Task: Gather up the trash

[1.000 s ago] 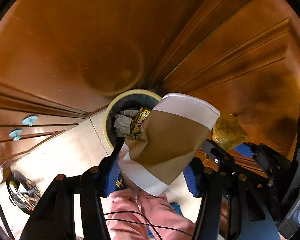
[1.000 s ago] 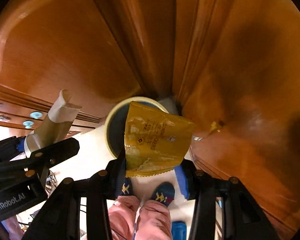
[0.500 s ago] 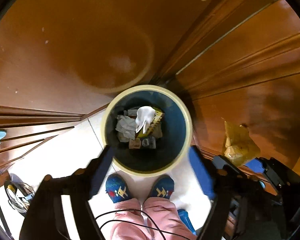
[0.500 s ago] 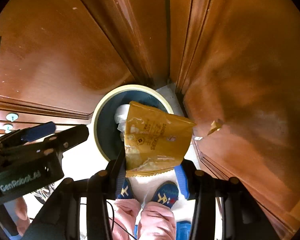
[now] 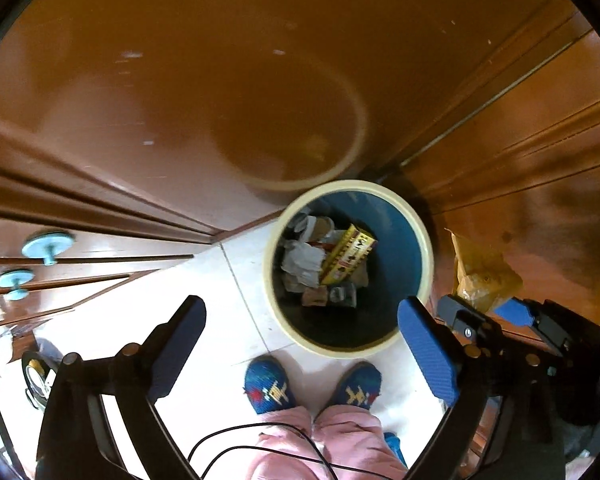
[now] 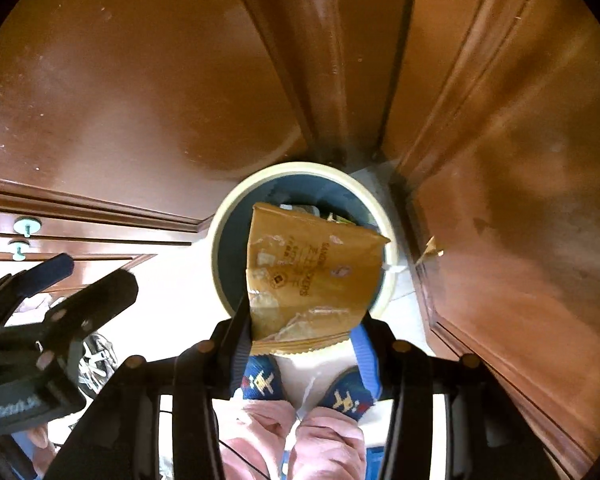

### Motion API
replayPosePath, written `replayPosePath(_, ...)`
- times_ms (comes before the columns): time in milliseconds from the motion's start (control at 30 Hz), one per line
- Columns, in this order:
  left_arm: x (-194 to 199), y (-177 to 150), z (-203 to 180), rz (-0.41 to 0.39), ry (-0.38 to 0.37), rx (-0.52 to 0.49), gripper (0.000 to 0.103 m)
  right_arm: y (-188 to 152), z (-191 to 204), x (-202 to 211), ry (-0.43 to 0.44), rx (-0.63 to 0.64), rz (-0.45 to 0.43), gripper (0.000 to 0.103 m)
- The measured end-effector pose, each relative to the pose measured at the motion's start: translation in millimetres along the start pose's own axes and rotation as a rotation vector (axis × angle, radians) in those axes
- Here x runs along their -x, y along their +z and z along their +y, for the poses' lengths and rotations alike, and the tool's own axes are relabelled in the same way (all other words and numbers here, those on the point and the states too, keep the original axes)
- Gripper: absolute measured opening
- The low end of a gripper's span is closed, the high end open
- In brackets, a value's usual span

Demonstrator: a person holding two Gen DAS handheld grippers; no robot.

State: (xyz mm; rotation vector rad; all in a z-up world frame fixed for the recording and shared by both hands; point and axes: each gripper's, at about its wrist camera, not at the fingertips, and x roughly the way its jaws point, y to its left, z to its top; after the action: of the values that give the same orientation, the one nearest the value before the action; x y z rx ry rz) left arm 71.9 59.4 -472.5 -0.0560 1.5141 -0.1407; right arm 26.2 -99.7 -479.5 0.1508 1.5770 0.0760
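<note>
Trash bin [image 5: 414, 236] on pale floor tiles [image 5: 236, 320] beside wooden cabinets [image 5: 180, 92]

Yellow snack wrapper [image 6: 314, 276]: print partly legible, "SAND…", rest too blurred.

Glossy brown wooden panels [image 5: 188, 92] meet in a corner over pale floor tiles [image 5: 236, 320] — 2 round blue-green knobs [image 5: 47, 243] at left.

I see black gripper [image 5: 300, 344] frames with blue ribbed pads [image 5: 428, 352], brass-coloured screws, thin black cables, pink trousers [image 5: 324, 448] and blue patterned slippers [image 5: 266, 384].
</note>
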Motion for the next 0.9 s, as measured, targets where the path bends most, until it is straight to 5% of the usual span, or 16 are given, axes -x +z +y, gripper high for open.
replayPosePath(133,2,-5,8,-0.014,0.028,-0.008,0.098,2,2,-4,-0.006,0.002,0.007,0.051)
replayPosePath(333,2,-11,16,-0.011,0.026,0.023,0.102,1,1,-4,0.009,-0.018,0.013,0.076)
replayPosePath(900,49,-24,5,-0.038,0.003,0.025,0.102,-10,-1,33,0.032,-0.082,-0.023,0.080)
